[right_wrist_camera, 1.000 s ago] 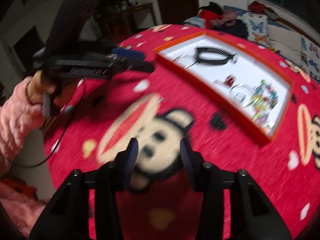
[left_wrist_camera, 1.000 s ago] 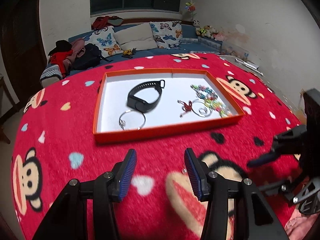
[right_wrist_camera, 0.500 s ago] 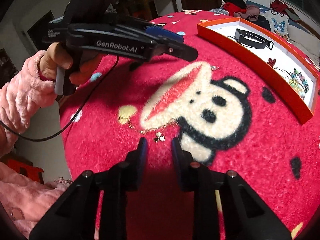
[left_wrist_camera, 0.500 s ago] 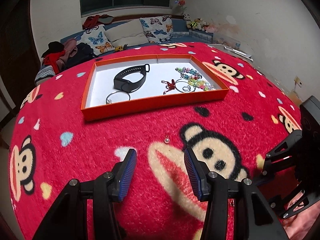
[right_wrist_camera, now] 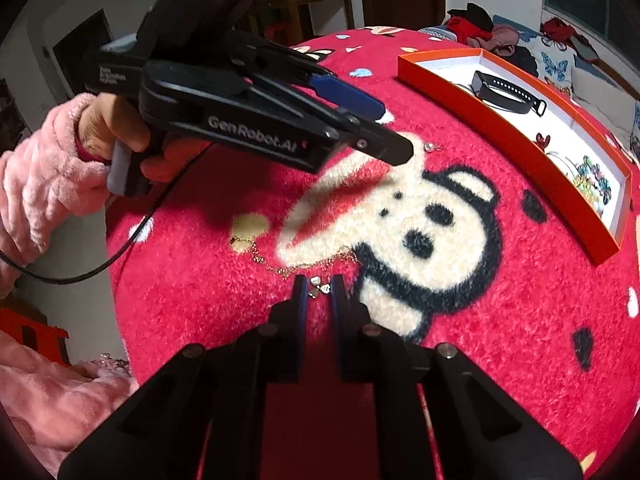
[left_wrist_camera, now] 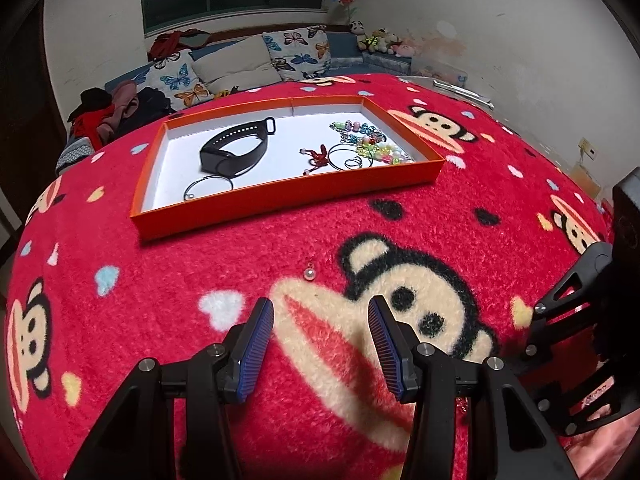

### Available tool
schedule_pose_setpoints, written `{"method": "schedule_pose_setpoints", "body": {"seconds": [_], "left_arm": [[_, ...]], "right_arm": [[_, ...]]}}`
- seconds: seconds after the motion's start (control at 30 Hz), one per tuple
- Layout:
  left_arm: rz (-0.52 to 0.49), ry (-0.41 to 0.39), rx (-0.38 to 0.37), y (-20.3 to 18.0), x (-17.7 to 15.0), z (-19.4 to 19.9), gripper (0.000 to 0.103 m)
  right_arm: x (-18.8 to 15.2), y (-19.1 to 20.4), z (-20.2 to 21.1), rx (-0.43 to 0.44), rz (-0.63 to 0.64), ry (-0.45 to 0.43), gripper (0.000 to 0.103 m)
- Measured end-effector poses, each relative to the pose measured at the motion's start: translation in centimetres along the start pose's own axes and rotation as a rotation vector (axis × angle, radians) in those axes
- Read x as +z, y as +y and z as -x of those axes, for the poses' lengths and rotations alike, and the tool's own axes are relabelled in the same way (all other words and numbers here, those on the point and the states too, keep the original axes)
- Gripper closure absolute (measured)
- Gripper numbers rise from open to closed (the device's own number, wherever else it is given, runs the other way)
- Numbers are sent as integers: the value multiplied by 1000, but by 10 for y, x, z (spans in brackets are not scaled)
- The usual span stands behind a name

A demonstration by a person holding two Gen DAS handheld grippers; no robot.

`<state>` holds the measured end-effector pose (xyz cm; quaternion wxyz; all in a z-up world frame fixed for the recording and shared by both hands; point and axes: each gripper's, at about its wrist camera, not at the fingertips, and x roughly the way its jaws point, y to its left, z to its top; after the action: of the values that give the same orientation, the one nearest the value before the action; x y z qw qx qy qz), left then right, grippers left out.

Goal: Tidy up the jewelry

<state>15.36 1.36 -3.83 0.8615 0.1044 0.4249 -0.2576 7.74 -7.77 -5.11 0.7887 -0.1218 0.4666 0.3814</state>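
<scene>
An orange tray [left_wrist_camera: 280, 200] holds a black watch band [left_wrist_camera: 234, 150], a wire bangle [left_wrist_camera: 208, 188], a red charm [left_wrist_camera: 318, 156] and coloured beads [left_wrist_camera: 372, 146]. The tray also shows in the right wrist view [right_wrist_camera: 520, 148]. A pearl earring [left_wrist_camera: 309, 274] lies on the red blanket ahead of my open, empty left gripper [left_wrist_camera: 320, 340]. A gold chain [right_wrist_camera: 288, 260] lies on the blanket. My right gripper [right_wrist_camera: 319, 290] is nearly closed around the chain's pendant [right_wrist_camera: 320, 286]; the jaws stand a narrow gap apart.
The red monkey-print blanket [left_wrist_camera: 400, 280] covers the round table. The left gripper's body [right_wrist_camera: 256, 120] hangs above the blanket in the right wrist view, held by a pink-sleeved hand [right_wrist_camera: 48, 176]. A sofa with pillows [left_wrist_camera: 240, 60] stands behind.
My right gripper moved down to the gold chain and narrowed its jaws around the pendant. My left gripper drew back from the tray and stays open.
</scene>
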Motion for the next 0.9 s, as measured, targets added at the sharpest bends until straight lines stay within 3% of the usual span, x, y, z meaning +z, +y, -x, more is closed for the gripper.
{"method": "schedule_pose_setpoints", "body": {"seconds": [0.13,0.33,0.53,0.67,0.9], "left_arm": [[-5,-1,3,-1,5,-11,51],[-6,15,-3,2,15,-33,76],[-13,8,2,3,21,-45,82],[-17,3,21,3,23,-49,94],[20,-24,-1,6,23,-36,96]], "right_arm": [[-4,-9,8,2,-20,-5,92],[-7,-27,28,-12,-73,-29,92],[-5,-42,48,-32,-113,-72,92],[1,-48,62,-44,-130,-109,92],[24,-57,94,-48,-142,-216,92]]}}
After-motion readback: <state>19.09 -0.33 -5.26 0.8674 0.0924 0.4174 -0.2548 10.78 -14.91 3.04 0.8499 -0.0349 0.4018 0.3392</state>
